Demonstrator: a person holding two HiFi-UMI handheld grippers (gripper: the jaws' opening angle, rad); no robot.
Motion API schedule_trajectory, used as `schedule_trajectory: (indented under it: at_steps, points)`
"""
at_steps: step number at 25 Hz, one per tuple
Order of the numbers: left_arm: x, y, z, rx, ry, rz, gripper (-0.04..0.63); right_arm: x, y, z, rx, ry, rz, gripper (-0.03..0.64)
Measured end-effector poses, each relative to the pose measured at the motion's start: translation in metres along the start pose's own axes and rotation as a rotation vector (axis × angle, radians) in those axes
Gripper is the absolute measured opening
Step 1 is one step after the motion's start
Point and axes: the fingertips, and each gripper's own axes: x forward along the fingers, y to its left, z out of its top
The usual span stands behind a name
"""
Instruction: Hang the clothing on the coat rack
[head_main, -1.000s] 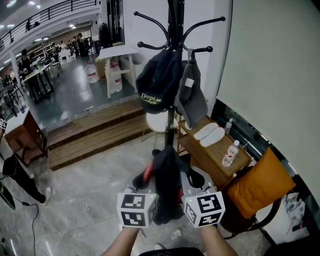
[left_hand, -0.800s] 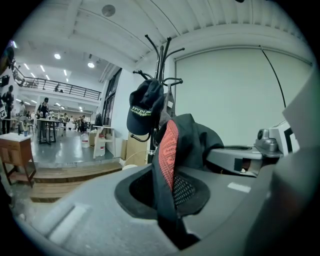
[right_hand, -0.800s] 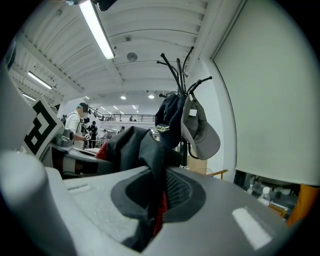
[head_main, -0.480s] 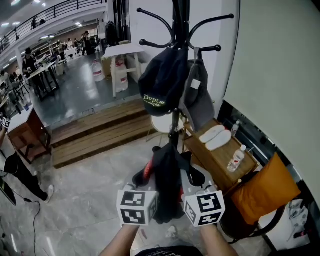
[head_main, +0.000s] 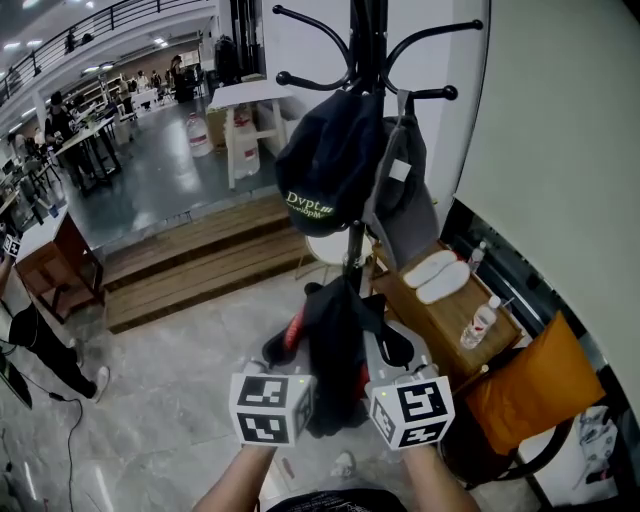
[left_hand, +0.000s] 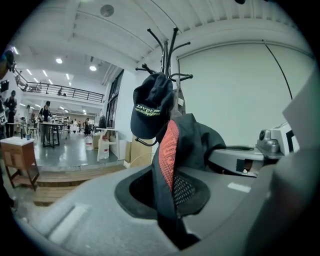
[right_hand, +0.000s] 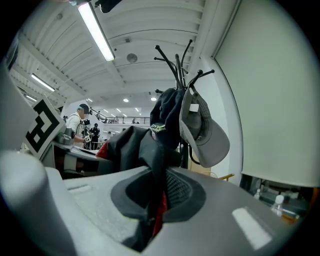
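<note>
The left gripper (left_hand: 167, 200) is clamping a fold of the dark garment (head_main: 335, 345). In the left gripper view the fabric, with a red mesh panel showing, is passing through the closed jaws and rising above them. The right gripper (right_hand: 152, 205) is clenching the same garment, with dark cloth and a red edge pinched in its jaws.

In the head view both grippers are sitting side by side at the near edge. The garment is bunching up between them and draping down past the marker cubes. It is hanging on the near side of the coat rack (head_main: 362, 40), in front of the pole and well below the hooks. Contact with the pole cannot be determined.

On the rack, a dark cap (head_main: 325, 160) with light lettering is hanging on the left. A grey cap (head_main: 405, 195) is hanging just right of it, touching it. Right of the pole, a wooden bench (head_main: 425, 312) is carrying a pair of insoles (head_main: 437, 275) and a bottle (head_main: 482, 322).
</note>
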Motion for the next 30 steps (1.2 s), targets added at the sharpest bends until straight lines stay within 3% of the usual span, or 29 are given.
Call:
schedule_trajectory:
  at_steps: [23,30]
  points:
    - [0.061,0.010,0.010,0.008,0.014,0.036,0.031,0.053,-0.039,-0.001,0.043,-0.023,0.021,0.020]
    - [0.073,0.018,0.011,0.018,0.025,-0.014,0.031,0.059,-0.046,-0.005,0.048,-0.012,-0.045,0.020]
